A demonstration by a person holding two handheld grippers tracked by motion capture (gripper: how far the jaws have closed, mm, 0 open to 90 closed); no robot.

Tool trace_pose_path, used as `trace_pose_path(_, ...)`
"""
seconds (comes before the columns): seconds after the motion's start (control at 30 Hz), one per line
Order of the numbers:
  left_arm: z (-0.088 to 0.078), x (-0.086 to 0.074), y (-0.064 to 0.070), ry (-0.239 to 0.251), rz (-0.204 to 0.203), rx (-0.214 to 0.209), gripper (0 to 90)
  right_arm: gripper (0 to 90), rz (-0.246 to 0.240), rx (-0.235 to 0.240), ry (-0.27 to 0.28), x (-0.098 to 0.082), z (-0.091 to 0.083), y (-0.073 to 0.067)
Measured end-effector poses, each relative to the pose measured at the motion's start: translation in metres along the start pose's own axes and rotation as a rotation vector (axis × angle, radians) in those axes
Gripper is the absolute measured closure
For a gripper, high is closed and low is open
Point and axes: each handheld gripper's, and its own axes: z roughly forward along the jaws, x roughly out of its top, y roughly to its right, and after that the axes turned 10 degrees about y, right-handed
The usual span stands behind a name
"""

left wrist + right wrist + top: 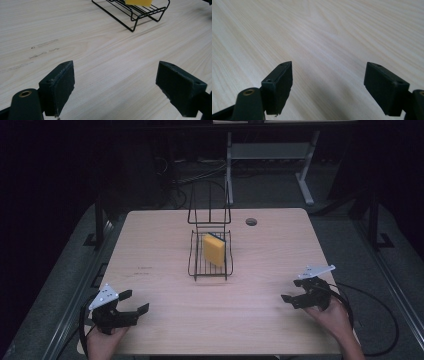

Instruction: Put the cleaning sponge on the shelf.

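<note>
Sponge (214,249) sits in wire rack (196,269) at table (280,245) centre. My left gripper (134,303) and right gripper (289,298) open, empty, near front corners. Next, probably: reach in, pinch sponge.

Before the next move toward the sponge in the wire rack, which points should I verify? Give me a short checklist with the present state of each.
1. Left gripper jaws open with nothing between them: ok.
2. Right gripper jaws open with nothing between them: ok.
3. Yellow sponge is inside the black wire rack, leaning on edge rather than lying flat: ok.
4. Bare table between each gripper and the rack, no obstacle on the way: ok.
5. Tall wire back of the rack stands behind the sponge, so an approach from the near side looks free: ok.
6. Whether the rack would slide when the sponge is pulled: cannot tell.
</note>
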Motion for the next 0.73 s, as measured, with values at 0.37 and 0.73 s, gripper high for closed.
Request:
trace_pose_path(0.37,0.000,0.000,0.000,0.001,0.001,0.004,14.7,22.4,0.010,-0.011,0.010,-0.014,-0.010,-0.006)
trace_pose_path(0.73,0.002,0.000,0.000,-0.004,-0.005,-0.001,14.7,22.2,-0.012,-0.020,0.038,-0.019,-0.017,-0.020)
